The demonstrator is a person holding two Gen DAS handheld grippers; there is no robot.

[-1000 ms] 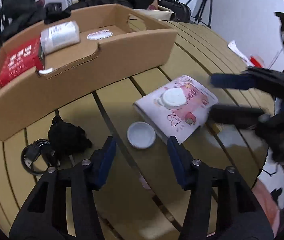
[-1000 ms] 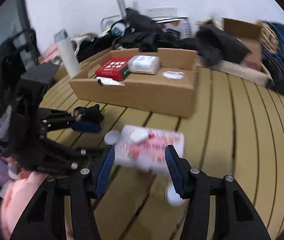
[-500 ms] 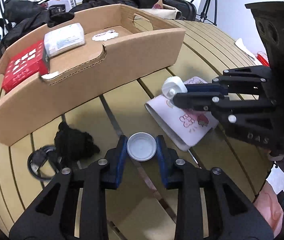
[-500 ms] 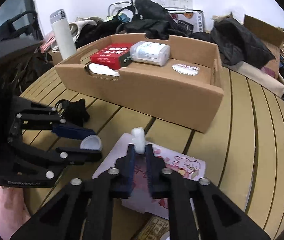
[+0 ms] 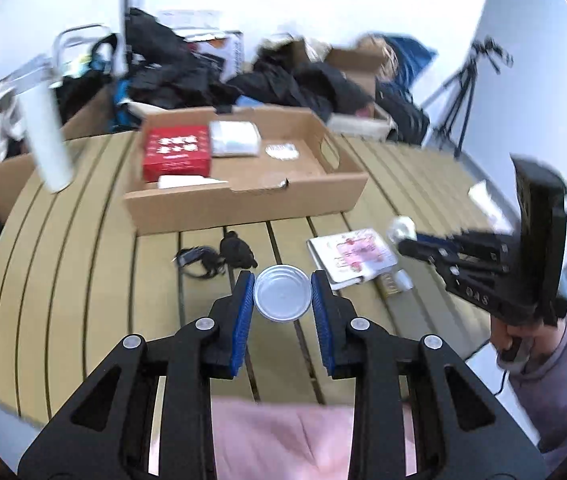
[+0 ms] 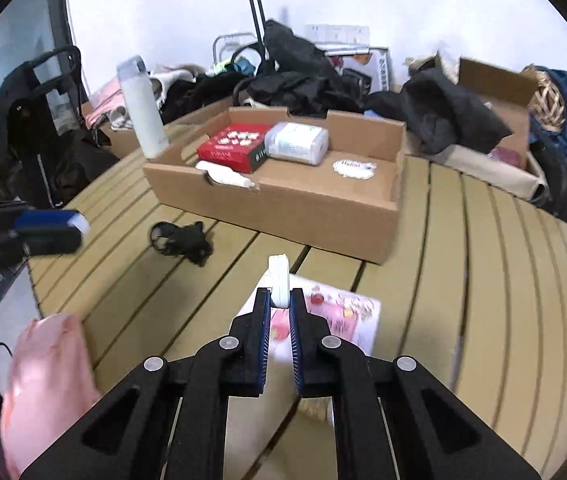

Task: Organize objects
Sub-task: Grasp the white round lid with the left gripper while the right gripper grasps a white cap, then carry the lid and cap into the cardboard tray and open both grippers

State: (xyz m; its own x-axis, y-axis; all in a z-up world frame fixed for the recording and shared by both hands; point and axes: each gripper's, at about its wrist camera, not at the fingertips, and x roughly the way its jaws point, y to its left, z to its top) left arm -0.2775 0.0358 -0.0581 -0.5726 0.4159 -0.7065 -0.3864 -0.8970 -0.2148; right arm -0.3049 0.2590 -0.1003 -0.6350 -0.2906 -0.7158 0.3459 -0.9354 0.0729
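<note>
The left gripper (image 5: 282, 294) is clenched on a round grey shallow plastic lid (image 5: 282, 293), held above the slatted yellow-green wooden table (image 5: 83, 280). The right gripper (image 6: 280, 307), marked "DAS" on its black body, pinches a small white round cap (image 6: 278, 280) on edge above a glossy pink illustrated booklet (image 6: 339, 320). Farther back sits a corrugated cardboard tray (image 6: 303, 208) holding a red box (image 6: 235, 146) with unreadable white print.

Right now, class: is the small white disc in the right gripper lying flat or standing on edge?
On edge. The right gripper pinches the white disc by its flat faces, rim pointing upward, above the pink booklet.
</note>
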